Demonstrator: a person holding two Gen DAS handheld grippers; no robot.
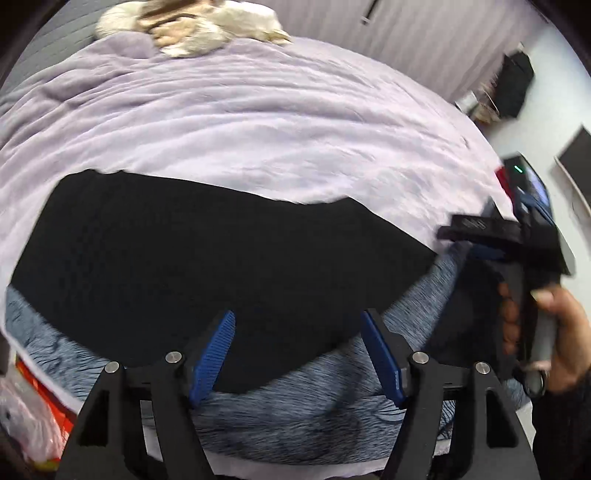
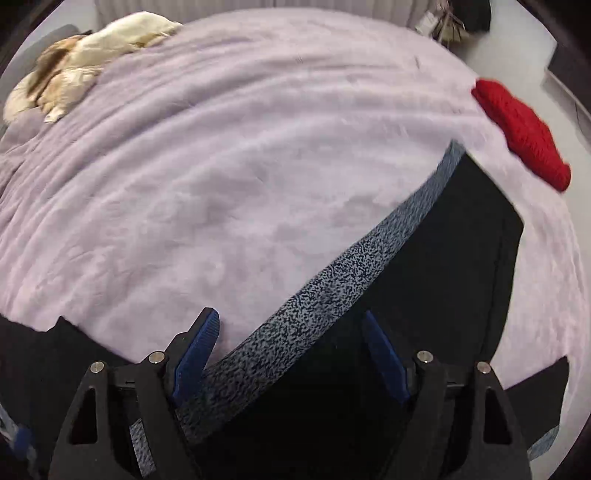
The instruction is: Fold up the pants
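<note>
light: even, soft, indoor | blur: motion smear (worst at right) | edges: fisheye bend, dark corners

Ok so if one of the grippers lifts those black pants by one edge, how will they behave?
The black pants will probably flop and drape, since they lie limp and flat on the lilac blanket. One pinched edge will likely lift alone while the rest drags. The speckled grey-blue fabric beside them may shift too; I cannot tell whether it is attached.

My bed (image 1: 258,122), spread with a lilac blanket, carries black pants (image 1: 207,258) over blue-speckled cloth (image 2: 332,280) near me, cream bedding (image 1: 192,26) far off, a red knit (image 2: 521,129) right.
</note>
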